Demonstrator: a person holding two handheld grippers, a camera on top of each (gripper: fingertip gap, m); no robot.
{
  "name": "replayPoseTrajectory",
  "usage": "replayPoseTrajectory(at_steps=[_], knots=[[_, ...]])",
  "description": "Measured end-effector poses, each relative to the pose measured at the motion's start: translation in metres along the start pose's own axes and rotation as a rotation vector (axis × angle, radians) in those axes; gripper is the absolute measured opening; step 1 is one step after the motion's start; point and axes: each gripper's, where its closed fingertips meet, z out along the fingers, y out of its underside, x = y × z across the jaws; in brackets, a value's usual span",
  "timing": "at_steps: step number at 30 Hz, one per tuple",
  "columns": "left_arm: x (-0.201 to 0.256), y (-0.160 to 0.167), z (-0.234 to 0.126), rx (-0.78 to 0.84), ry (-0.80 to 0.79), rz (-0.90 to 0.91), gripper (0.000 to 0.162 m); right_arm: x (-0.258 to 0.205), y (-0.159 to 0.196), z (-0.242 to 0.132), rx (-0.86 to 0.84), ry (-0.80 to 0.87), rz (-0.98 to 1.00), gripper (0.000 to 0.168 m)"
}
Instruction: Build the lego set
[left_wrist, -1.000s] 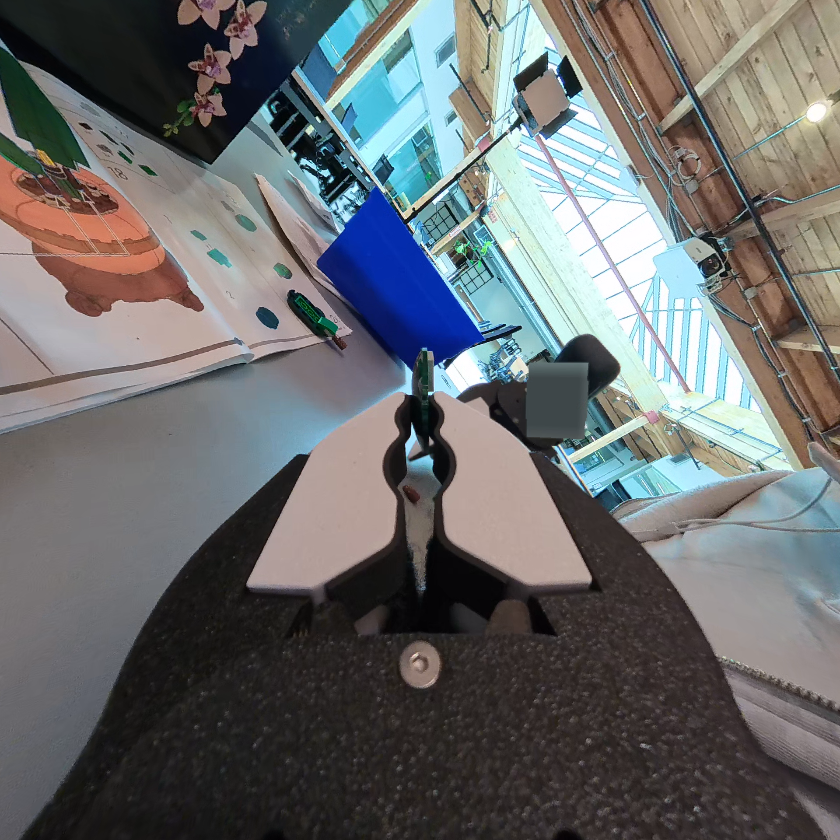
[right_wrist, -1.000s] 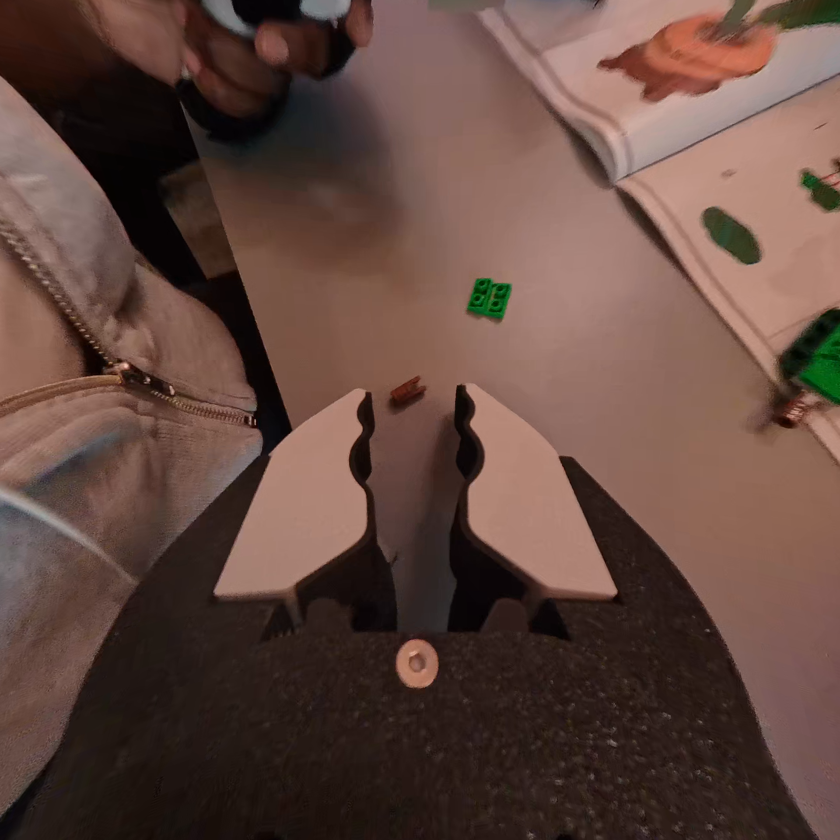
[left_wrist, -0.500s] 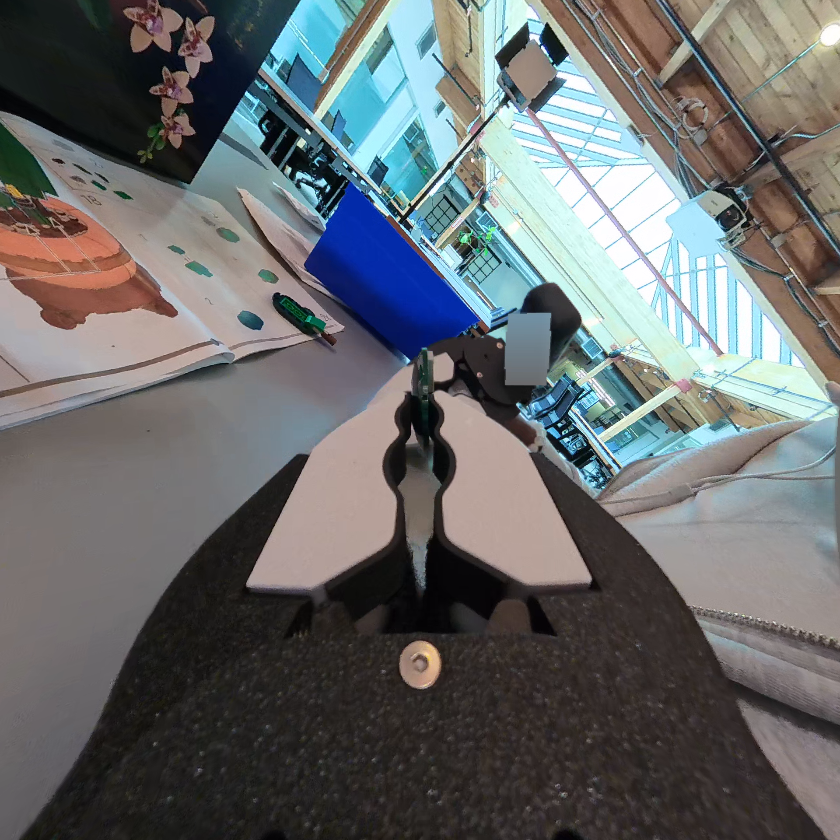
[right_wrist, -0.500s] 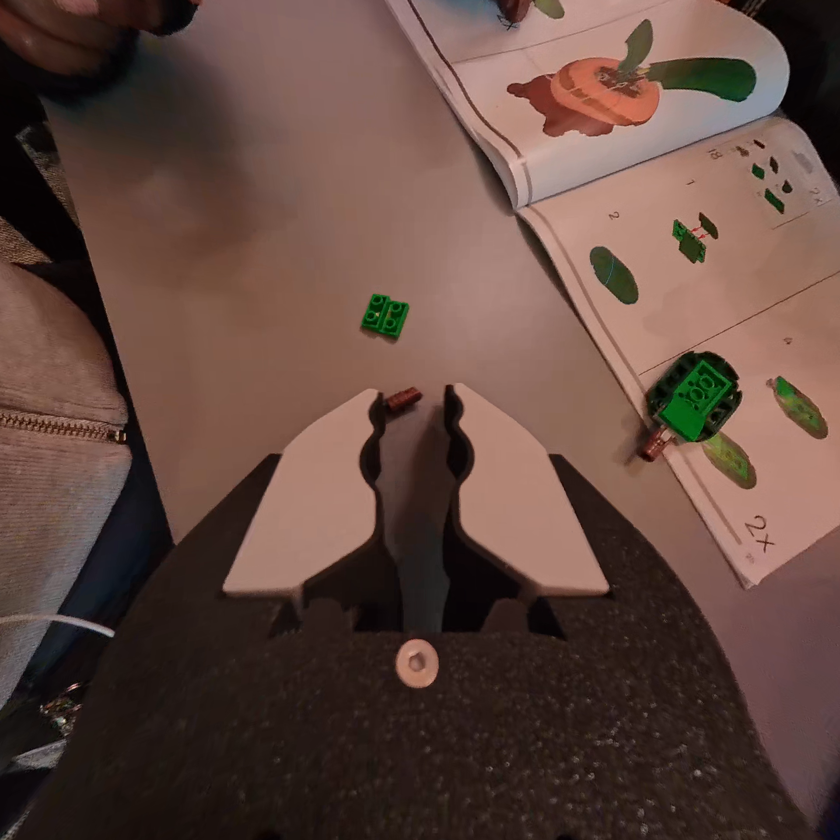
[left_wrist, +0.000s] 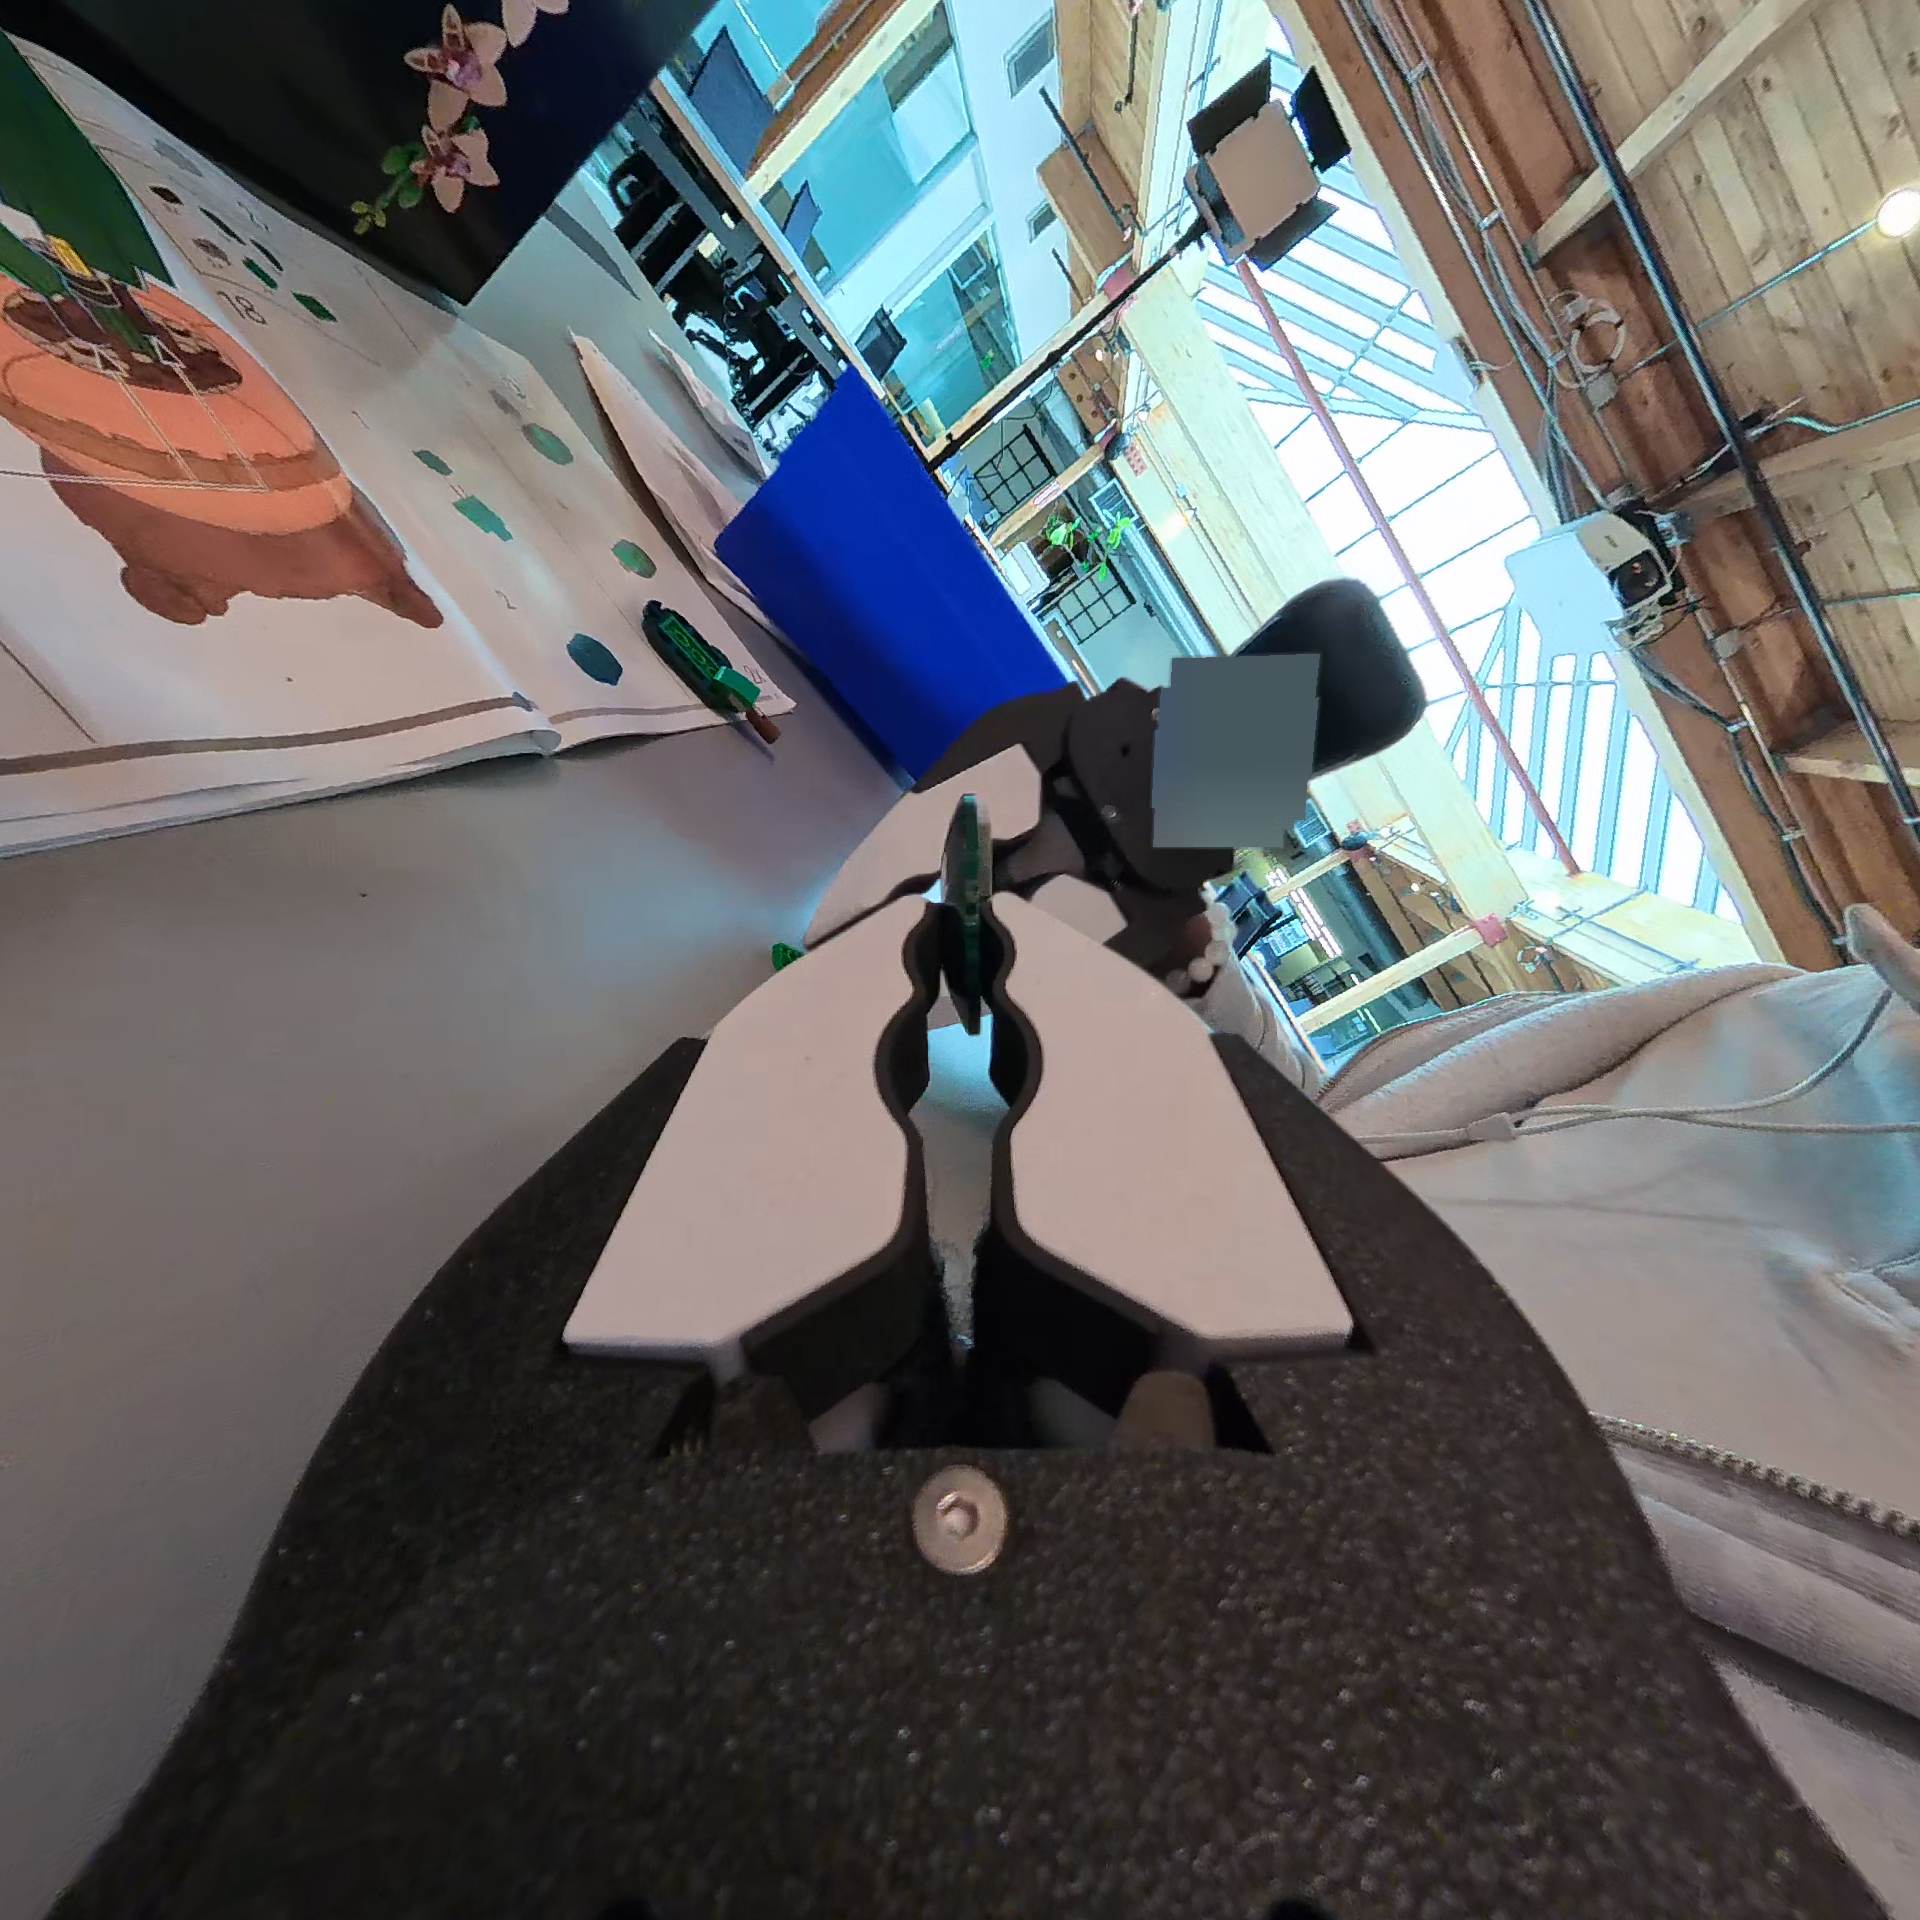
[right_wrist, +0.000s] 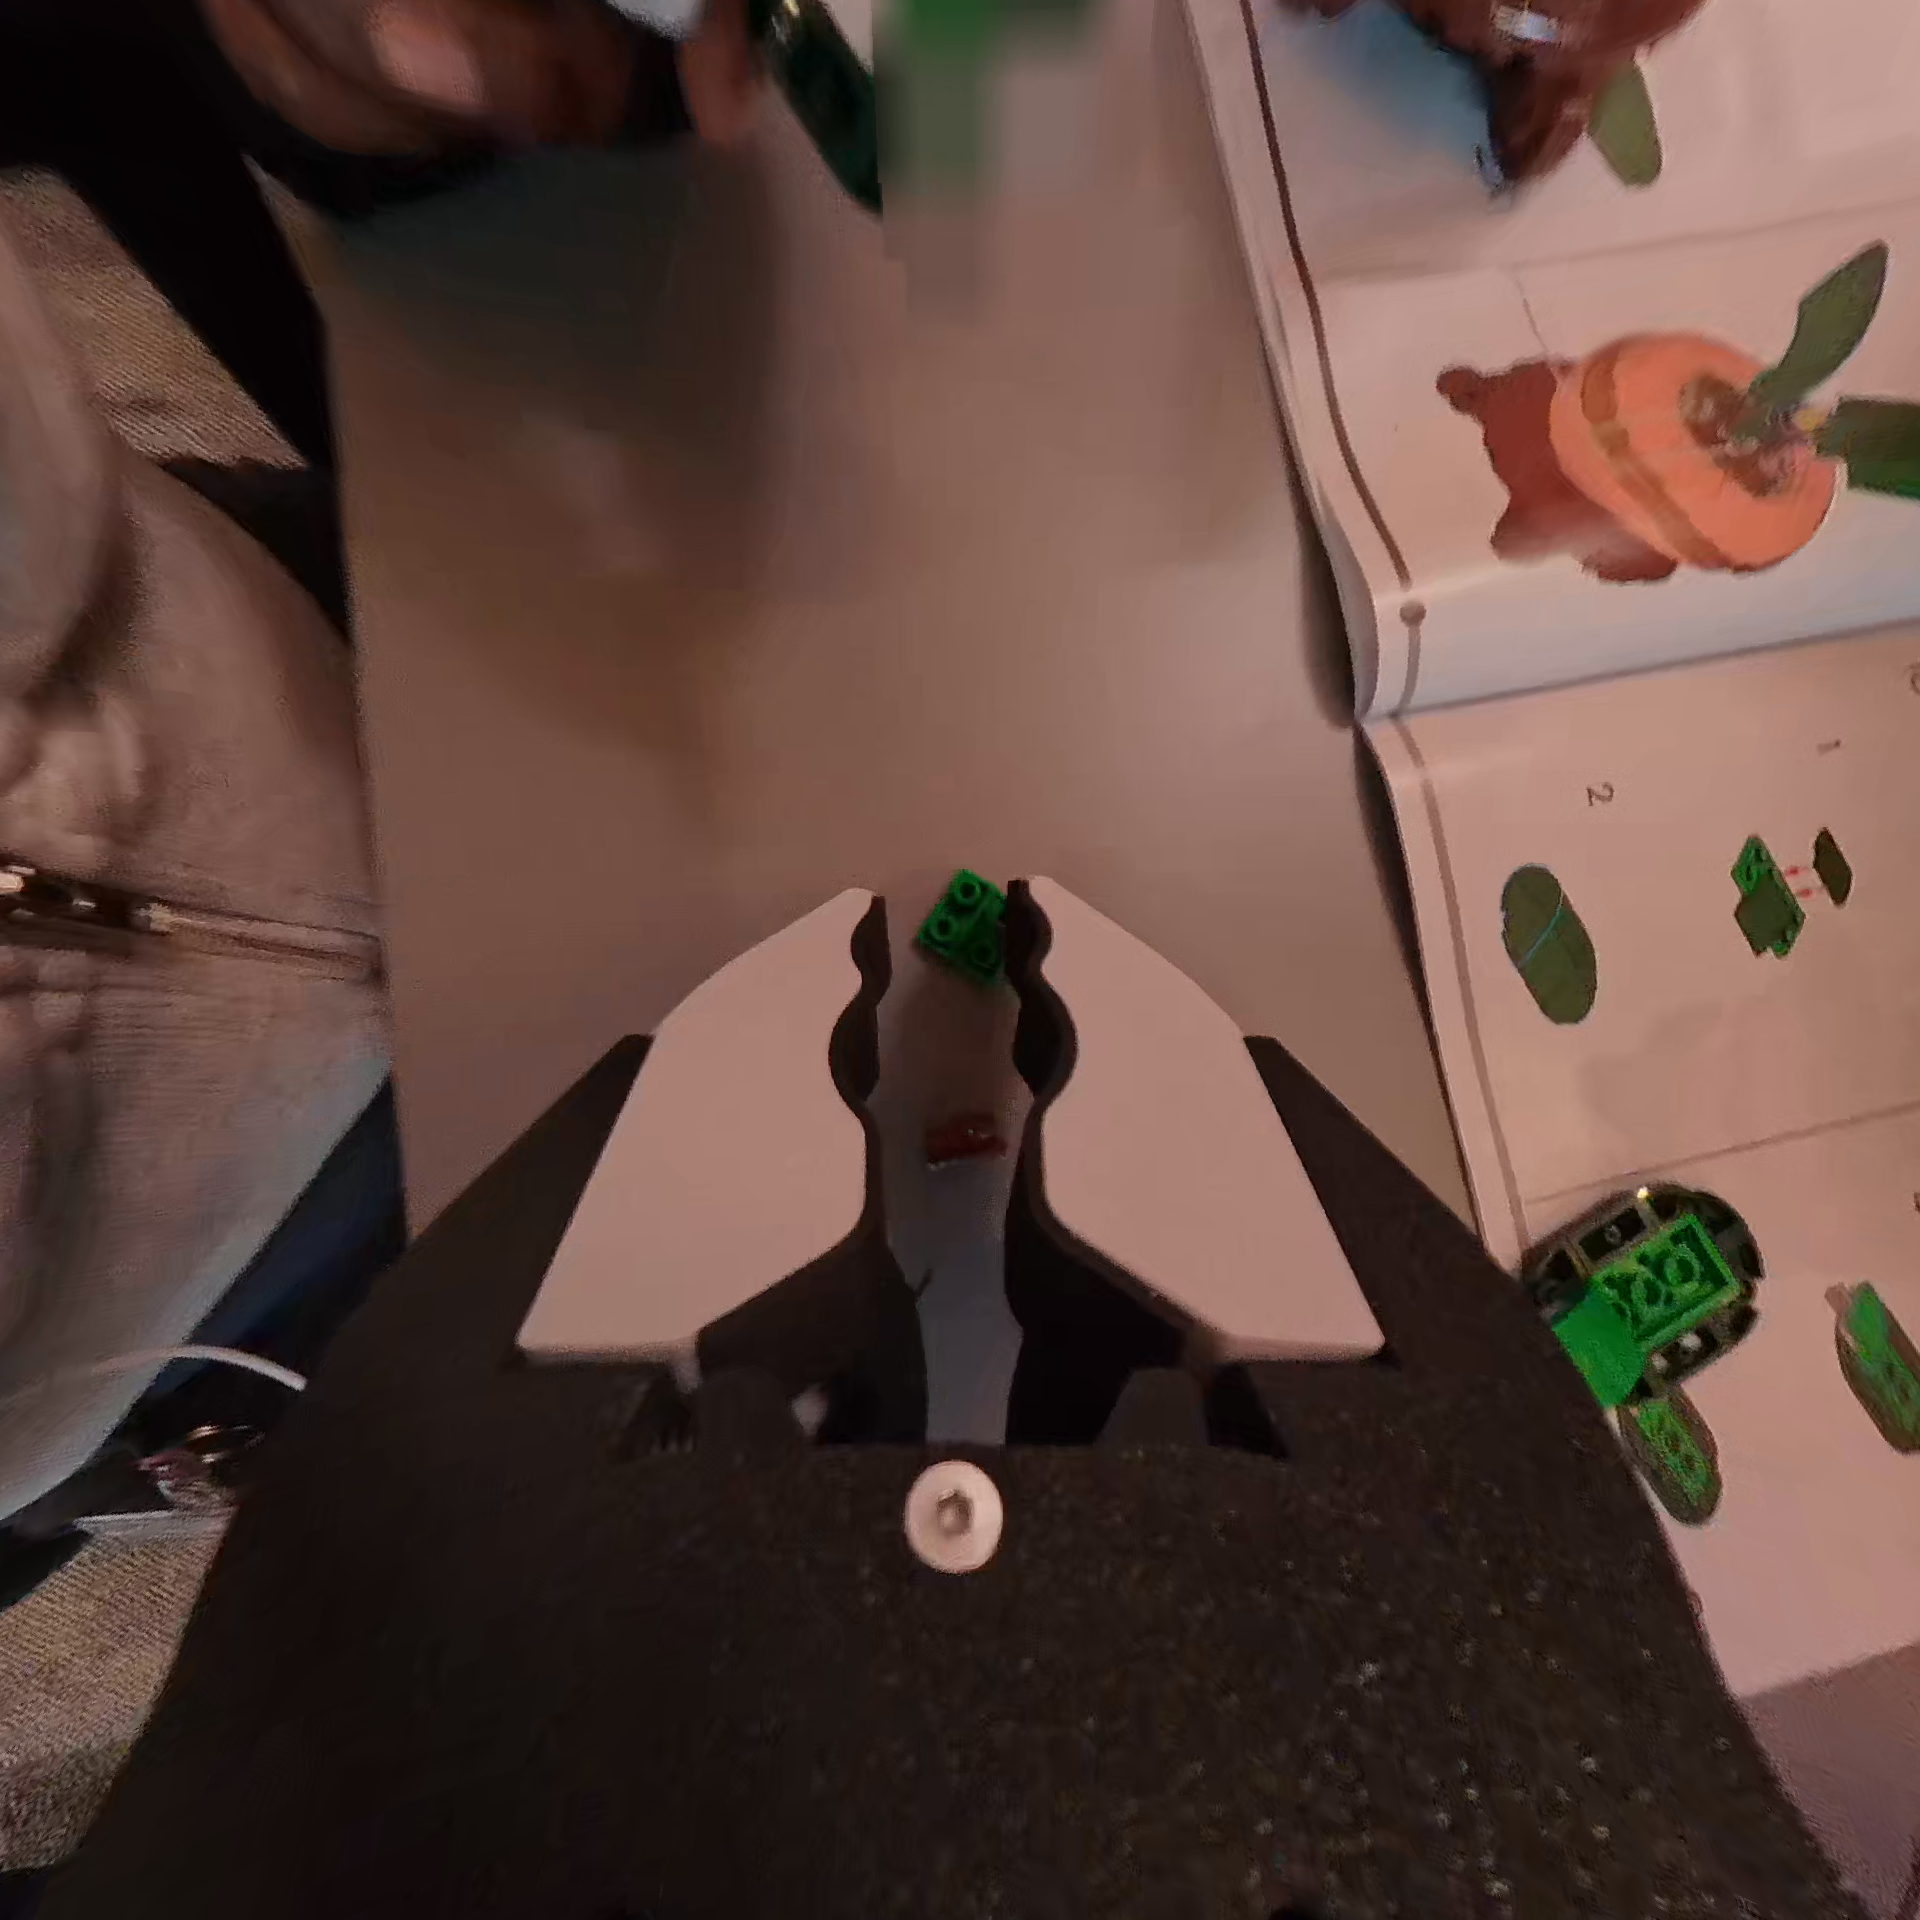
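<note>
Where a brown pin lay, right gripper (right_wrist: 948, 914) now gapes around green plate (right_wrist: 964, 927), left gripper (left_wrist: 964, 914) still clamps leaf (left_wrist: 966, 873)

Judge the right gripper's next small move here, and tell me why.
Probably close the right gripper on the small green brick. Its jaws are open with the brick lying on the table between the fingertips, near the right one. The left gripper is already shut on a thin green piece, likely awaiting it.

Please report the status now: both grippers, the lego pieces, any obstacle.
Left gripper shut on dark green piece. Right gripper open around small green brick. Brown peg between fingers.
</note>
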Motion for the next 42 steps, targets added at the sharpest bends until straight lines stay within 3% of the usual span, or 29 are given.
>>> replayPoseTrajectory(at_steps=[5, 20, 26, 31, 33, 36, 42], knots=[[0.001, -0.001, -0.001, -0.002, 0.02, -0.013, 0.005, -0.002, -0.001, 0.006, 0.038, 0.009, 0.046, 0.004], [0.001, -0.003, -0.002, 0.01, 0.033, -0.031, 0.005, 0.011, -0.008, -0.024, 0.315, -0.004, 0.297, 0.001], [0.0, -0.002, -0.001, 0.002, 0.028, -0.032, 0.005, 0.012, 0.011, -0.028, 0.253, -0.029, 0.342, 0.013], [-0.002, -0.001, 0.0, -0.003, 0.017, -0.035, 0.005, -0.004, 0.018, -0.011, 0.07, 0.01, 0.29, 0.026], [-0.002, -0.001, 0.0, -0.002, 0.019, -0.037, 0.005, -0.001, 0.016, -0.008, 0.073, 0.022, 0.316, 0.026], [-0.001, -0.001, 0.0, -0.002, 0.022, -0.039, 0.005, 0.002, 0.015, -0.006, 0.085, 0.021, 0.315, 0.007], [-0.001, -0.001, 0.0, -0.006, 0.027, -0.048, 0.005, -0.001, 0.007, -0.004, 0.107, -0.004, 0.192, 0.006]])
